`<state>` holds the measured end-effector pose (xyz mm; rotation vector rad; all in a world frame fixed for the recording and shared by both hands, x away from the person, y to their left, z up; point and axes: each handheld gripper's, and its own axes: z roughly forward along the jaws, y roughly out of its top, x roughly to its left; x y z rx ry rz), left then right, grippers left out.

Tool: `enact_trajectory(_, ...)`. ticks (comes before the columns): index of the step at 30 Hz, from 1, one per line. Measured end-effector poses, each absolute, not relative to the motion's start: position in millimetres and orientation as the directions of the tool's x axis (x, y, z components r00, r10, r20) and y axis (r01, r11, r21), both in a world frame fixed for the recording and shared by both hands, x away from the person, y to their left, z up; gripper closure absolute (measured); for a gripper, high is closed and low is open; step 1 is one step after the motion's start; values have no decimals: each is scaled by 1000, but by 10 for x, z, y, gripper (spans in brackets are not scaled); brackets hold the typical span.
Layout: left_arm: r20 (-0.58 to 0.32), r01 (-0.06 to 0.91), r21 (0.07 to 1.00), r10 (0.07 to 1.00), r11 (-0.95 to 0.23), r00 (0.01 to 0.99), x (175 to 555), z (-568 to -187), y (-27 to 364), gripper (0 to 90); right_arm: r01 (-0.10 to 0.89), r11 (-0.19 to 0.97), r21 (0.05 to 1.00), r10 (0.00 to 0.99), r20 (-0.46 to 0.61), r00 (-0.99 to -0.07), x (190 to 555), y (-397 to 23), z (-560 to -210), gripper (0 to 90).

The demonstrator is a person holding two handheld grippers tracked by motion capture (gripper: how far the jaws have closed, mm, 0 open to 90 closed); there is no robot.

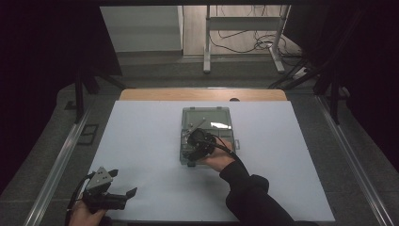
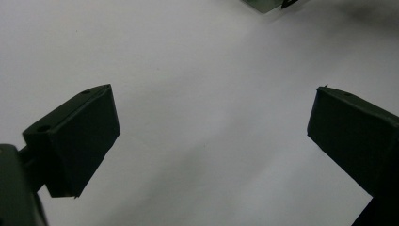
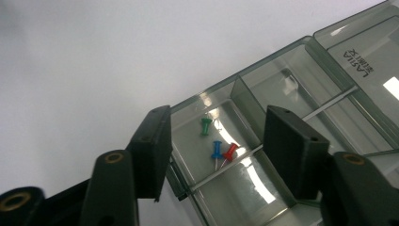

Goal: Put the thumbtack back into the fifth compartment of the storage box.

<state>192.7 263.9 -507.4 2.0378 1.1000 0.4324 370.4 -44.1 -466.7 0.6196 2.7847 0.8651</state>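
A clear plastic compartment box (image 1: 207,109) lies in the middle of the white sheet (image 1: 141,141), lid off or open. My right gripper (image 1: 192,156) hovers over its near left corner, held by a hand in a dark sleeve. In the right gripper view its jaws (image 3: 219,127) stand open above a compartment holding a green pushpin (image 3: 205,126), a blue pushpin (image 3: 217,149) and a red pushpin (image 3: 230,151); nothing is pinched. My left gripper (image 1: 124,182) rests at the near left of the sheet, open (image 2: 211,122), with bare white surface between its fingers.
A corner of the box (image 2: 266,4) shows at the top of the left gripper view. A wooden table edge (image 1: 202,94) runs behind the sheet. Metal rails (image 1: 61,160) flank both sides. A white stand (image 1: 207,42) and cables lie on the floor beyond.
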Motion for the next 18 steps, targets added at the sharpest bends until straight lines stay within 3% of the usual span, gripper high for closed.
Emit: enact_trajectory(18,-60,561,758,820,-334,570,1929,-5074,2639,30,323,726,608,436,-42,-899,3561,-603,-4630,318)
